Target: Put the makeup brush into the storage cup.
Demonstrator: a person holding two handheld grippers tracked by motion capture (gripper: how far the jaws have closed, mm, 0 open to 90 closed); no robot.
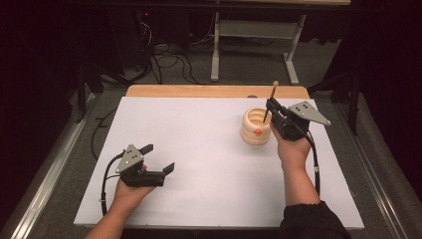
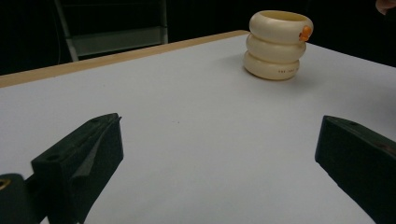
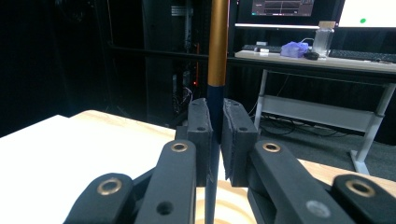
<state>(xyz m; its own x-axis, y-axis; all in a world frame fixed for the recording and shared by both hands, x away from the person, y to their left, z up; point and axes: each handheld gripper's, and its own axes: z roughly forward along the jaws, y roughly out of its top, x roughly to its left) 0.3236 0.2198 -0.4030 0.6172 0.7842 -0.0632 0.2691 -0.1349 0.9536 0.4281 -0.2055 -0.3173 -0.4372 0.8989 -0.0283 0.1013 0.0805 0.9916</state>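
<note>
Your right claw (image 1: pixel 269 105) clamps a slender stick (image 1: pixel 271 99) above the cream ringed holder (image 1: pixel 256 127) at the far right of the white tabletop (image 1: pixel 209 149). In the high view the stick leans a little, its tan knobbed top rising above the claw while its dark lower end dips into the holder's open mouth. The right gripper view looks straight along the jaws: both black pads (image 3: pixel 201 126) press on the stick's dark blue shaft (image 3: pixel 215 112), just below the point where it turns orange-brown, and the holder's pale rim (image 3: pixel 229 205) shows underneath between the arms. Your right hand (image 1: pixel 292 149) grips the tool just beside the holder, on its right.

The holder itself is a stack of three rounded rings with a small orange mark (image 1: pixel 258 132) on its side; it stands upright near the far edge, where a strip of bare wood (image 1: pixel 199 90) borders the white sheet.

Your left claw (image 1: pixel 158 158) rests low at the near left of the tabletop, well apart from the holder, its jaws spread wide with nothing between them. The left gripper view confirms it: the two black jaws stand far apart over bare white surface, with the holder (image 2: pixel 278 44) in the distance at upper right.
</note>
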